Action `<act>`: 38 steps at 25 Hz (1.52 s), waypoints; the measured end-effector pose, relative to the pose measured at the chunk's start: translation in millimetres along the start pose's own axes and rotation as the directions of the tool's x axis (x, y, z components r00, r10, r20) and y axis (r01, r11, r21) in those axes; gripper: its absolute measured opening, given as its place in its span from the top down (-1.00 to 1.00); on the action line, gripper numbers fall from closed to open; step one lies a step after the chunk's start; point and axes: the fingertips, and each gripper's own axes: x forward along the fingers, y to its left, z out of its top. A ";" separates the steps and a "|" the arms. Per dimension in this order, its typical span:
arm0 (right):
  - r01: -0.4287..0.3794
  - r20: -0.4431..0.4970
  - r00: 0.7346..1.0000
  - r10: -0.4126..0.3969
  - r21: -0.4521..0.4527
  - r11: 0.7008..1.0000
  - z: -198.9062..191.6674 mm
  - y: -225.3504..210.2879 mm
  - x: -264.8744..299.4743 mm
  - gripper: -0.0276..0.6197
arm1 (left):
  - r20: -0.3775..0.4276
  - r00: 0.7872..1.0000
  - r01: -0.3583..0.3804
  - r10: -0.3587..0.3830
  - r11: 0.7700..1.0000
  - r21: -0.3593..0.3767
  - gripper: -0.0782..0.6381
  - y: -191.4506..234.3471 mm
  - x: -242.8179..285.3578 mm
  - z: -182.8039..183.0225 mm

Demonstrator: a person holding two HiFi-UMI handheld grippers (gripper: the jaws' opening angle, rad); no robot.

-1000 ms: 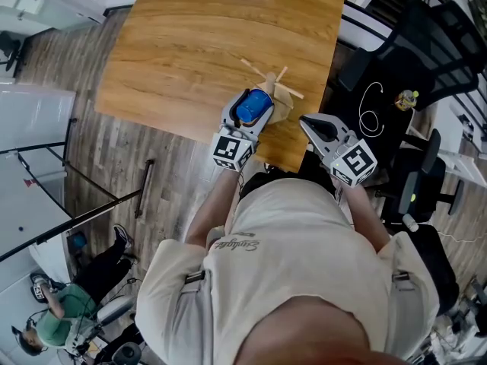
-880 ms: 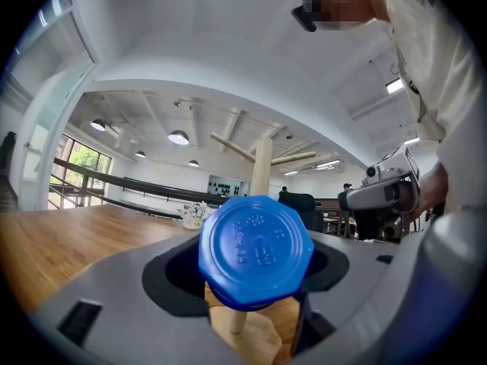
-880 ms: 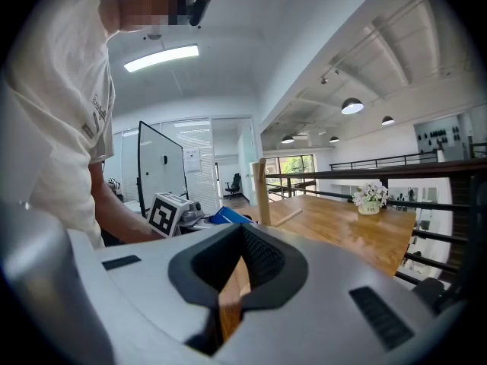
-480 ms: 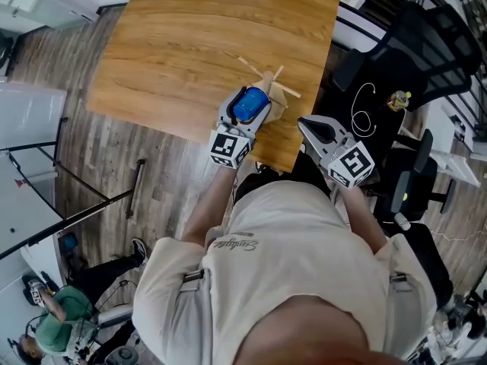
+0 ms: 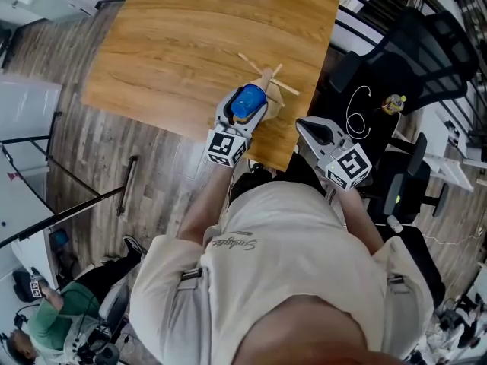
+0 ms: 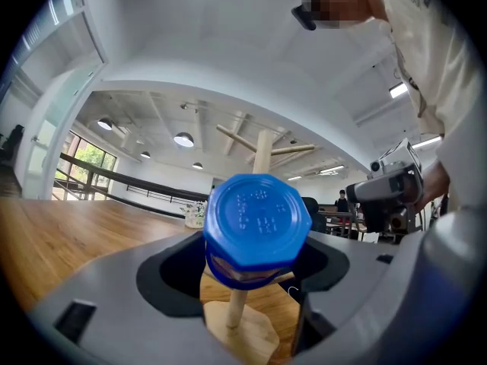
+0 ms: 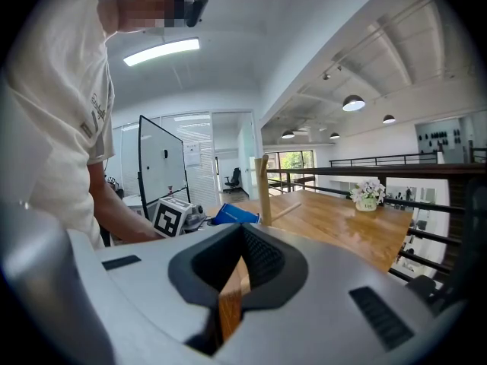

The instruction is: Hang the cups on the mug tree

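Observation:
My left gripper (image 5: 245, 106) is shut on a blue cup (image 5: 247, 101) and holds it just in front of the wooden mug tree (image 5: 268, 82), near the table's near right corner. In the left gripper view the cup's hexagonal blue bottom (image 6: 256, 223) fills the space between the jaws; behind it rise the tree's post (image 6: 263, 151) and pegs, with its base (image 6: 245, 334) below. My right gripper (image 5: 308, 126) hangs off the table's edge to the right, shut, with nothing in it. The right gripper (image 7: 236, 280) view shows the tree's post (image 7: 263, 190) and the blue cup (image 7: 234, 215) ahead.
The wooden table (image 5: 190, 44) stretches away to the far left. A black office chair (image 5: 426, 44) and a white cable (image 5: 354, 112) lie to the right. A seated person in green (image 5: 53, 318) is at the lower left. A small flower pot (image 7: 366, 196) stands far along the table.
Almost nothing has changed. The left gripper still holds the blue cup by the tree, the right gripper stays beside the table's edge, and the head camera has shifted slightly.

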 end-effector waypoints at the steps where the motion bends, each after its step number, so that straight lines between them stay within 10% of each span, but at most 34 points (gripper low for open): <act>1: -0.003 0.001 1.000 0.003 0.001 1.000 -0.5 0.5 -0.4 0.93 | -0.008 1.000 -0.006 0.006 1.000 0.000 -0.09 0.5 -1.1 -2.7; 32: -0.280 0.087 0.955 0.282 -0.041 0.959 14.5 -22.1 -28.1 0.93 | -0.092 0.933 -0.344 0.347 0.938 0.049 -0.09 -64.5 -74.4 27.4; 38: -0.276 0.127 0.952 0.277 -0.026 0.961 29.9 -36.9 -31.3 0.93 | -0.090 0.909 -0.403 0.407 0.914 0.052 0.24 -74.7 -85.2 60.7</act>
